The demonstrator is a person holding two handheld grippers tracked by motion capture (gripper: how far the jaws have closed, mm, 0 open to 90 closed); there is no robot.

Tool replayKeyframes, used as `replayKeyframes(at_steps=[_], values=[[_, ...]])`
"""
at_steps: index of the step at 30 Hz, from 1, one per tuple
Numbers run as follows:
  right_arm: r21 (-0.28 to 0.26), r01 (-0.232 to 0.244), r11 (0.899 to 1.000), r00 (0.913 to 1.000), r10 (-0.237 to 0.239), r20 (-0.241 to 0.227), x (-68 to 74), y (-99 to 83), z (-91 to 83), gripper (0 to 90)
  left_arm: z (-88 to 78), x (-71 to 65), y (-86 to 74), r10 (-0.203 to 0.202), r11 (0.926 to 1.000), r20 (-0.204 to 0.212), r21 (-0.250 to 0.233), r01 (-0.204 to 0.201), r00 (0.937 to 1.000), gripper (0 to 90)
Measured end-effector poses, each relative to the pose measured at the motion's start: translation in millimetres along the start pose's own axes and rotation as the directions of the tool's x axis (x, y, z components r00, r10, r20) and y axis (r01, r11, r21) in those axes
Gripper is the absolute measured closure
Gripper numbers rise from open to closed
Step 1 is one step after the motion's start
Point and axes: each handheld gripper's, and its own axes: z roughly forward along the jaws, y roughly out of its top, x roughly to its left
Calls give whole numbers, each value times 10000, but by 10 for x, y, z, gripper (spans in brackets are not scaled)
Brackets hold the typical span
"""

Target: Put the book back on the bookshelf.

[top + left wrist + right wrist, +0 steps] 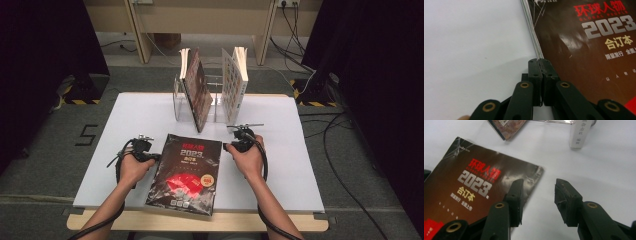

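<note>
Two grippers flank a dark book point(186, 174) lying flat near the desk's point(130, 112) front edge. At the book's nine o'clock, the left gripper point(156, 157) is clenched, empty, tips at the cover's edge. At two o'clock, the right gripper point(226, 147) is released, jaws apart beside the book's corner. A rack point(218, 102) holding two upright books stands at twelve o'clock.

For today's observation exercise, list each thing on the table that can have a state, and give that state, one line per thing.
Dark 2023 book: closed, lying flat, cover up.
Brown book: upright in the clear rack, leaning.
White book: upright in the rack, leaning.
Left gripper: shut, empty, at the dark book's left edge.
Right gripper: open, empty, one jaw over the dark book's right edge.
</note>
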Motion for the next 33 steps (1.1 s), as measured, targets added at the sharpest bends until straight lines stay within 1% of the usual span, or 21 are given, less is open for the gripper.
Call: replayKeyframes(at_steps=[1, 2, 4, 5, 6, 7, 9, 11, 12, 14, 15, 17, 21, 23, 25, 28, 29, 30, 31, 32, 33], values=[[10, 21, 10000, 10000, -21, -39, -4, 15, 20, 590, -3, -21, -11, 9, 10000, 77, 10, -9, 10000, 872], [116, -70, 9999, 10000, 71, -55, -1, 31, 37, 588, -6, -43, -22, 11, 10000, 142, 10, -11, 9999, 871], [222, -74, 9997, 10000, 75, -40, 3, 57, 84, 585, -9, -83, -40, 138, 9999, 186, -1, -138, 9997, 866], [269, 13, 9996, 10000, -13, -17, 1, 68, 108, 582, -13, -95, -48, 173, 9998, 213, 15, -174, 9996, 865], [341, -10, 9994, 10000, 8, 67, 7, 77, 131, 580, -16, -106, -59, 143, 9999, 278, -4, -143, 9995, 865], [485, -90, 9988, 10000, 90, 3, 14, 90, 161, 577, -19, -113, -66, 85, 10000, 328, -4, -85, 9994, 866], [570, -87, 9983, 10000, 89, -18, 12, 101, 186, 575, -28, -120, -78, 37, 10000, 467, 46, -39, 9989, 867], [588, -160, 9981, 9999, 158, 32, 4, 113, 218, 575, -37, -136, -93, 61, 9999, 582, 87, -66, 9983, 867], [613, -281, 9977, 9996, 277, 62, 3, 118, 231, 575, -40, -147, -101, 56, 10000, 592, 78, -61, 9982, 866], [637, -249, 9977, 9996, 240, 139, -20, 123, 256, 575, -52, -164, -117, 173, 9997, 659, 138, -183, 9977, 866], [686, -344, 9970, 9994, 337, 112, -27, 126, 266, 574, -56, -175, -125, 219, 9996, 668, 139, -229, 9975, 866], [714, -358, 9968, 9993, 349, 138, -45, 128, 288, 574, -66, -201, -145, 230, 9996, 734, 153, -242, 9970, 867], [827, -492, 9954, 9987, 479, 169, -75, 128, 314, 570, -93, -268, -198, 338, 9991, 980, 241, -363, 9946, 867], [831, -472, 9954, 9988, 457, 197, -92, 123, 329, 568, -106, -311, -225, 341, 9988, 1236, 295, -381, 9917, 866], [747, -499, 9960, 9986, 484, 215, -117, 118, 343, 565, -110, -337, -242, 368, 9986, 1386, 314, -415, 9897, 860], [706, -523, 9961, 9984, 507, 238, -140, 121, 340, 562, -116, -331, -236, 287, 9987, 1470, 363, -344, 9887, 834], [736, -612, 9954, 9979, 595, 253, -143, 128, 332, 561, -119, -321, -228, 150, 9992, 1527, 340, -204, 9882, 817], [596, -594, 9965, 9981, 582, 216, -156, 128, 337, 561, -124, -303, -214, 56, 9995, 1615, 300, -106, 9869, 807], [625, -584, 9963, 9981, 571, 227, -167, 134, 335, 561, -127, -298, -202, -98, 9998, 1651, 175, 70, 9862, 795], [527, -553, 9971, 9983, 542, 215, -182, 138, 339, 560, -129, -300, -189, -165, 9999, 1632, 50, 159, 9864, 783], [492, -687, 9964, 9975, 677, 199, -186, 141, 346, 559, -131, -303, -178, -198, 9998, 1601, -53, 209, 9869, 768]])
